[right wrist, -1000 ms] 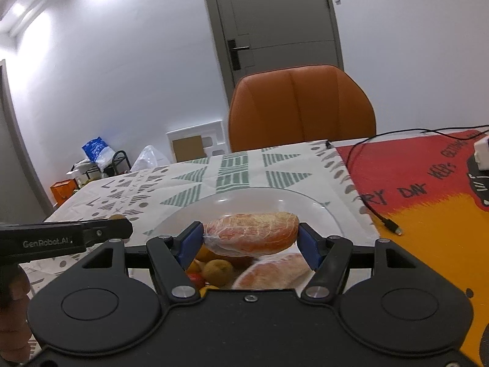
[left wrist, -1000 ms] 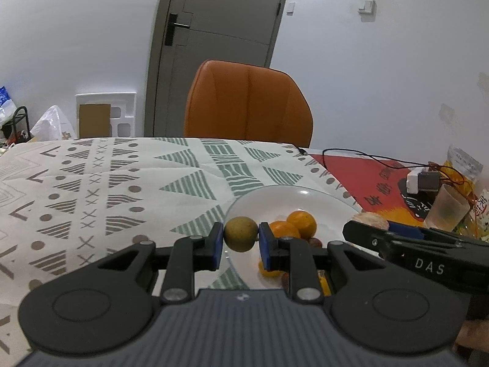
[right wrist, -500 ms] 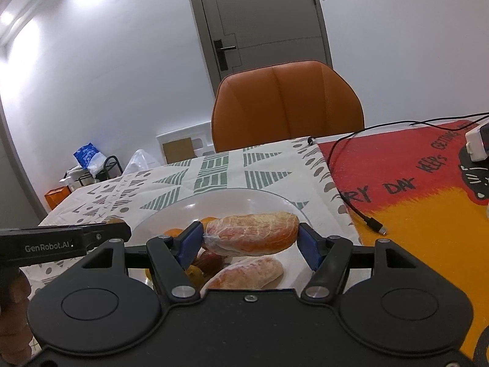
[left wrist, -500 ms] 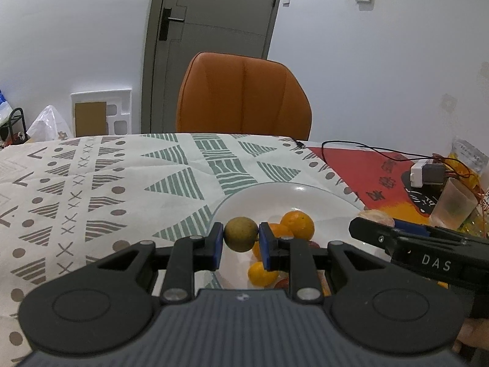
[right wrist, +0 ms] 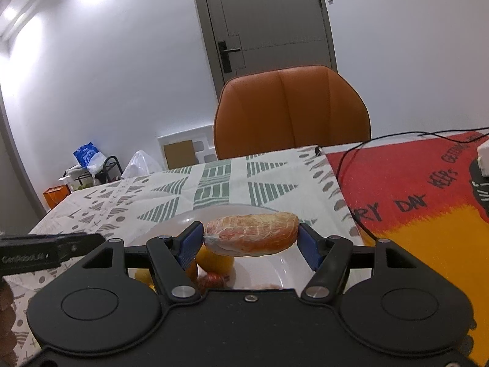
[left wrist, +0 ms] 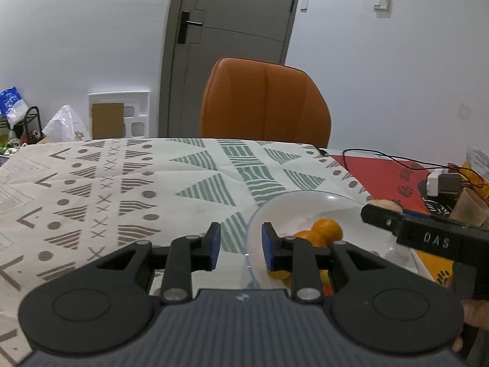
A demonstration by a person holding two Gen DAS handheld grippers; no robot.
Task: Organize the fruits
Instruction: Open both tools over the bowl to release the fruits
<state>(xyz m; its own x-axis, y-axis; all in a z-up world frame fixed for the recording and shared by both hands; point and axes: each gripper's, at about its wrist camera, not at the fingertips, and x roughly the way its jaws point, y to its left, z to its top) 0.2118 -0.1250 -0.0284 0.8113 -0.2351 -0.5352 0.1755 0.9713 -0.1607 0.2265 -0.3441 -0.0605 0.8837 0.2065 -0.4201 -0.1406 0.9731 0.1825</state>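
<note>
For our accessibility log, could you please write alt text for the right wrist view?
The right tool grips a wrapped fruit wedge above a white plate holding small fruits, on a patterned tablecloth. An orange chair stands behind.

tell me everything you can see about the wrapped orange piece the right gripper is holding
The wrapped fruit segment is a long, flattish wedge of peeled orange-pink flesh with pale membrane lines, covered in what looks like clear film that bunches at its left end. It lies level, clamped lengthwise by the right gripper, one blue pad at each end. It hangs above the white plate, and nothing but the pads seems to touch it.
</note>
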